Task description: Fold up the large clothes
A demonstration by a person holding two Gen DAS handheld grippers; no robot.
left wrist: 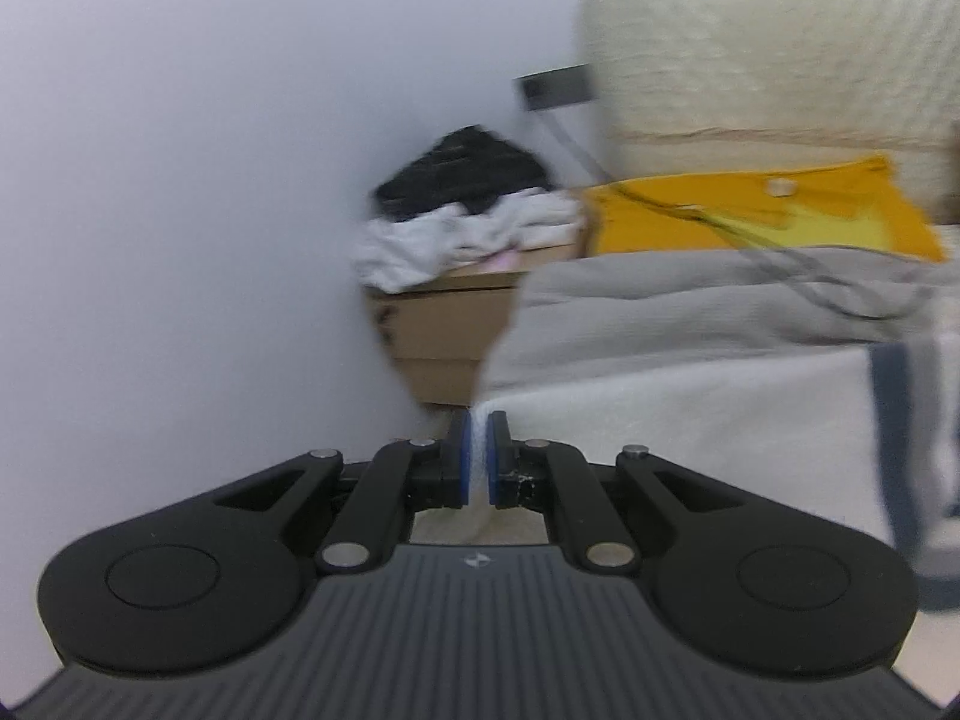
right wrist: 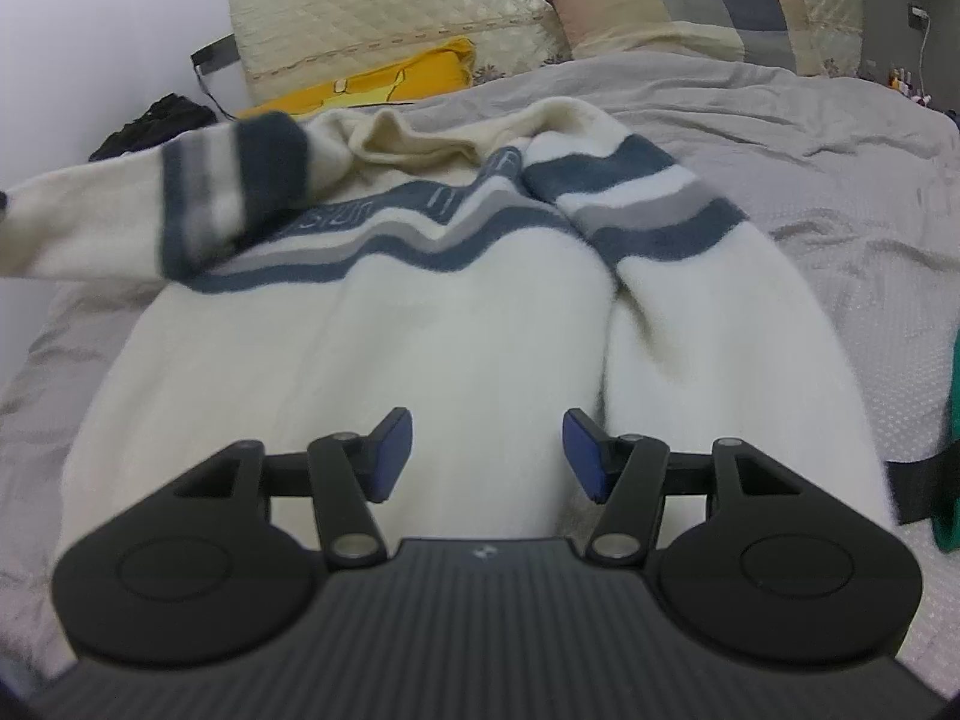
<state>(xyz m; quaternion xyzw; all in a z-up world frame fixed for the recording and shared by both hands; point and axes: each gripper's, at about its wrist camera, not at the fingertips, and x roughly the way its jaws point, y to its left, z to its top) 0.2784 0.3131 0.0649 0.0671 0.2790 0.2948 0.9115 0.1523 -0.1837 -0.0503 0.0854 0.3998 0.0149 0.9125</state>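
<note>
Now left tool pinches sweater, right tool above.

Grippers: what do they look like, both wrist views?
Both alike. Left gripper and right gripper: matte black linkage arms with silver pivot pins, two round black side housings, a ribbed dark grey body with a small white logo. The finger pads are blue. No cables or sleeves show.

Plain pale wall on the left. Bed with grey cover, cream quilted headboard at its far edge, patchwork pillow against it. Cardboard box heaped with clothes in the wall corner beside the bed. Soft, even light.
</note>
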